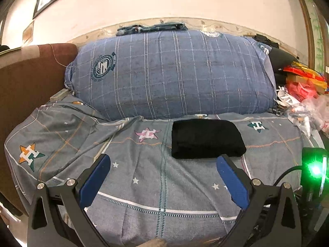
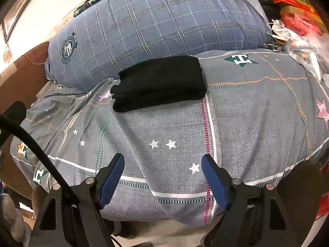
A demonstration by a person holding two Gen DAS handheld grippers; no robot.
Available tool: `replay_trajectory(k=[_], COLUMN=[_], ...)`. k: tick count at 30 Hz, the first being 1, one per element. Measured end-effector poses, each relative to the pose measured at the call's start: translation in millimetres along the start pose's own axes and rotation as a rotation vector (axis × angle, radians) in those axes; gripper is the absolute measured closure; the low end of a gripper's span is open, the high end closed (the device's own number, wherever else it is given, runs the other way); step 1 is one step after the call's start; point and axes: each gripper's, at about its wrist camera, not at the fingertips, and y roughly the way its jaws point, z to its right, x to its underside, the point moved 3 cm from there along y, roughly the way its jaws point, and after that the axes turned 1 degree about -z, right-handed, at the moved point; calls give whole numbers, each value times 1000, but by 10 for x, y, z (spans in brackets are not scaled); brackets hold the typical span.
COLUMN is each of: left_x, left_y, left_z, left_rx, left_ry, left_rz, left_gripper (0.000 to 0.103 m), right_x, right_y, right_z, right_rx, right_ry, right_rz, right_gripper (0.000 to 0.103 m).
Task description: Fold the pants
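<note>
A: Why are both tongs empty?

B: The pants point(image 1: 207, 139) look fully folded, a black stack lying on the bed point(image 1: 156, 187) toward its far edge, just before the big pillow point(image 1: 170, 74). The left tongs point(image 1: 163, 176) and right tongs point(image 2: 162, 177) hang spread wide, well apart from it, probably done.

Two black grippers, left gripper point(image 1: 163, 162) and right gripper point(image 2: 162, 162). Flat blue pads point(image 1: 94, 182) on thin black arms. Round silver screws point(image 1: 71, 182). Black cable point(image 2: 35, 144). Bright green light point(image 1: 314, 169) on the side.
</note>
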Motion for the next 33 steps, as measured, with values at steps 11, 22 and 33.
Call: replay_trajectory(k=[11,22,33], left_x=[136,257,512], left_y=[217,413,755], left_z=[17,-14,-13], left_rx=[39,68,98], left_ry=[-14,-38,-66], left_rz=[-123,-214,-364], left_gripper=[0,0,0], right_x=[40,97,140], right_y=[87,173,292], right_z=[2,-18,-87], right_rx=[0,-9,-32], right_ry=[5,6,-16], right_rz=[-34,-65,-87], right_gripper=[20,19,17])
